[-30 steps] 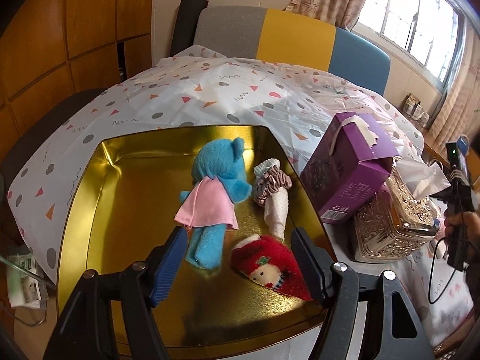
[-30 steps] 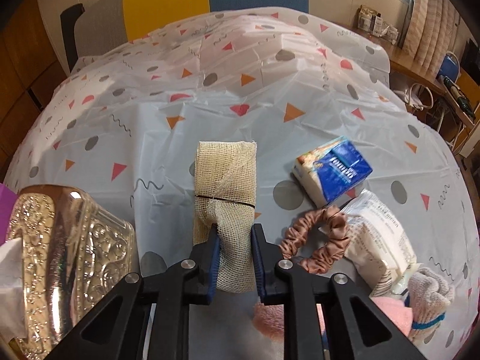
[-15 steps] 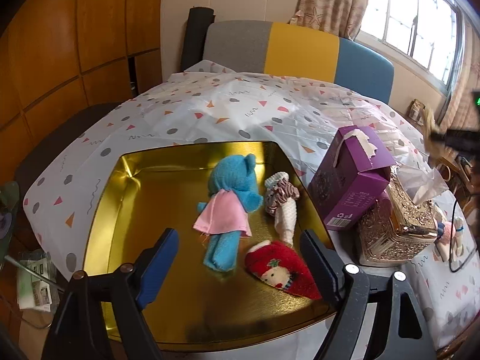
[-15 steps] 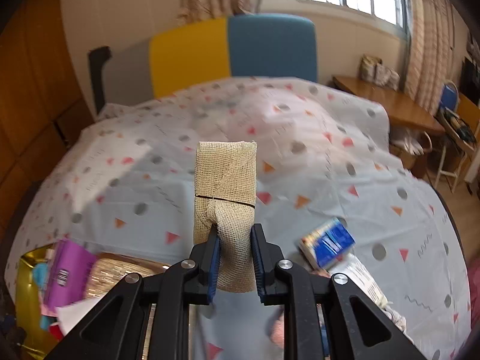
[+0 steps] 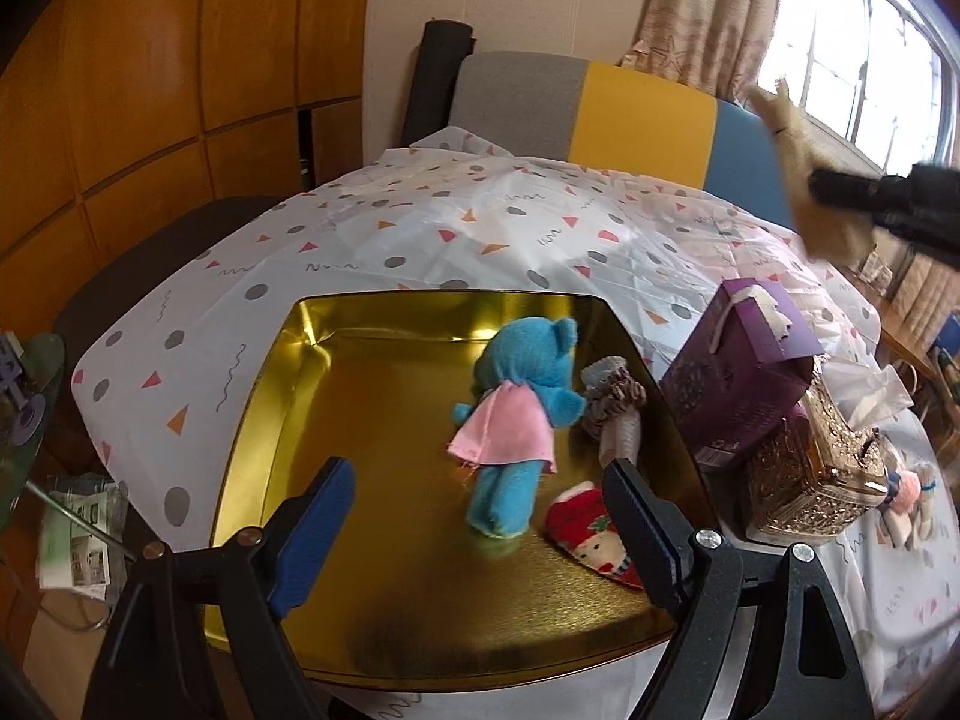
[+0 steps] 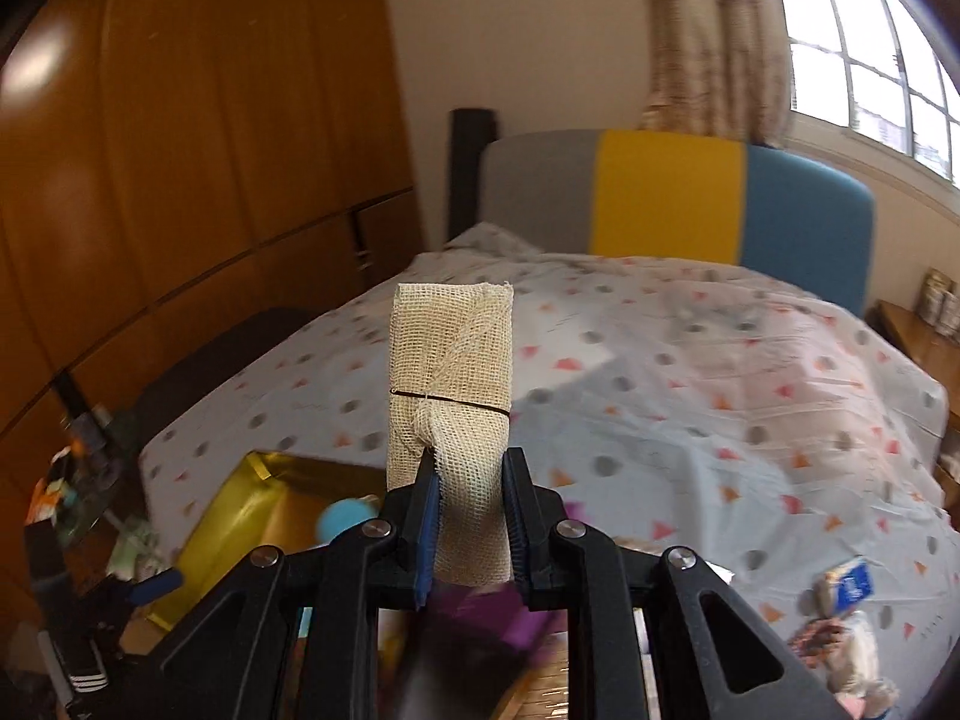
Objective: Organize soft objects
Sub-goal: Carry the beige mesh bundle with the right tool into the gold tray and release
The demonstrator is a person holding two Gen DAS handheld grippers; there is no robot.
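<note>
A gold tray holds a blue plush bear in a pink cape, a red Christmas plush and a scrunchie on a pale sock. My left gripper hovers over the tray's near side, open wide, with nothing pressed between its pads. In the right wrist view, my right gripper is shut on a beige gauze roll tied with a thin black band. The roll is carried high over the table. It also shows blurred at the upper right of the left wrist view as the gauze roll.
A purple box and an ornate metallic tissue box stand right of the tray. More small soft items lie beyond them, and a blue tissue pack. A grey, yellow and blue chair stands behind the table.
My right gripper lifted the gauze roll off the table and swung left towards the tray side. My left gripper's jaws widened and it drew back slightly from the toys.
</note>
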